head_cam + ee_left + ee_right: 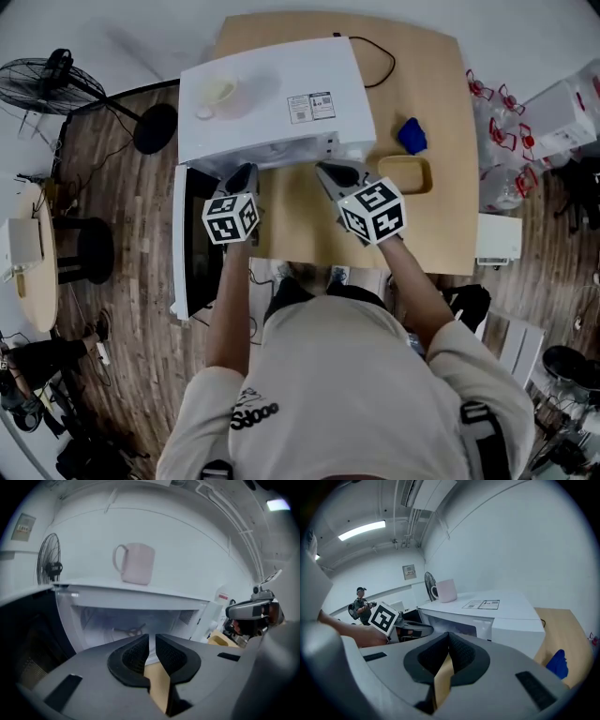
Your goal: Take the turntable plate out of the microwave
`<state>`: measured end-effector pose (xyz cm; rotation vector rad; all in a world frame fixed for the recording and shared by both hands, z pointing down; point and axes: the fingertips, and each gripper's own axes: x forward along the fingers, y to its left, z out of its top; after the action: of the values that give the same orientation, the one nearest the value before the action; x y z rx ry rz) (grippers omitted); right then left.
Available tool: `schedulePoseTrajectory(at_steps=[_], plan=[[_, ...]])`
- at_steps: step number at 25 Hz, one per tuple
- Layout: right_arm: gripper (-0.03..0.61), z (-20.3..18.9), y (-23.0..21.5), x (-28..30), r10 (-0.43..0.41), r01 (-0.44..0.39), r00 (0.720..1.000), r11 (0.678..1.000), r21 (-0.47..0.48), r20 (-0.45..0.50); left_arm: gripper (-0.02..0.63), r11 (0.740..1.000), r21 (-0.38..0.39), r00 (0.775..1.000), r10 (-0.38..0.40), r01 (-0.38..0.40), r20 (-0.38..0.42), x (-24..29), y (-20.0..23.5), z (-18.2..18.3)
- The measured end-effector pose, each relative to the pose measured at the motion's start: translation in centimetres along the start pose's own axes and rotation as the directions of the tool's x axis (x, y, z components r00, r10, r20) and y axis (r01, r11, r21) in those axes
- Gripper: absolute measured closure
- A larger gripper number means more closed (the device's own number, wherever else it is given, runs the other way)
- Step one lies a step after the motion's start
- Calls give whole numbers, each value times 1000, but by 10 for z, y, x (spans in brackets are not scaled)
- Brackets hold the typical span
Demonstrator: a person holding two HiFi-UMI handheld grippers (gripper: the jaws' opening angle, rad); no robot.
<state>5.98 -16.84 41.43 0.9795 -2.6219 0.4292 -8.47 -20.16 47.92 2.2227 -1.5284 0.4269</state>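
A white microwave (pixel 281 108) stands on a wooden table (pixel 441 84), its door (pixel 180 246) swung open to the left. In the left gripper view I look into the lit cavity (pixel 140 620), where the clear turntable plate (pixel 119 632) lies faintly visible on its floor. My left gripper (pixel 242 176) hovers just in front of the opening, its jaws (pixel 152 638) shut and empty. My right gripper (pixel 330 172) is level with it at the microwave's front right, also shut (pixel 449 637) with nothing in it.
A pale mug (pixel 217 94) sits on top of the microwave. A blue object (pixel 412 136) and a tan tray (pixel 405 174) lie on the table to the right. A fan (pixel 42 82) and stools stand on the floor at left.
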Motion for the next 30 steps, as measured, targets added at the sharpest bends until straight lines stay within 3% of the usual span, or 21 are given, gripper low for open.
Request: schedulePoseTrajectory(at_steps=[3,6,14,19,24,30], plan=[[572,-5,8,20,-34,35,999,999,23,-21,475,994,-109,999,-19,14,-41,18,18,-18],[572,-11,9,40,-75,76,996,996,40,-37,418,970,-242,998,-33,18,-57,36,32,-30],[571,-39,5,82,-137,146,986,985,89,-99,403,882,-471,999,19,-36,-39,62,62,-56],[571,-51,-3,95,-168,182,978,977,112,-124,391,853,-519,998,18,-46,-58,77,69,-61],[571,-61,-9,97,-174,194,974,971,141,-142,382,787,-609,995,79,-101,-63,86,81,-68],[571,-72,-14,95,-171,198,972,965,172,-161,380,773,-622,992,118,-125,-52,93,85,-67]])
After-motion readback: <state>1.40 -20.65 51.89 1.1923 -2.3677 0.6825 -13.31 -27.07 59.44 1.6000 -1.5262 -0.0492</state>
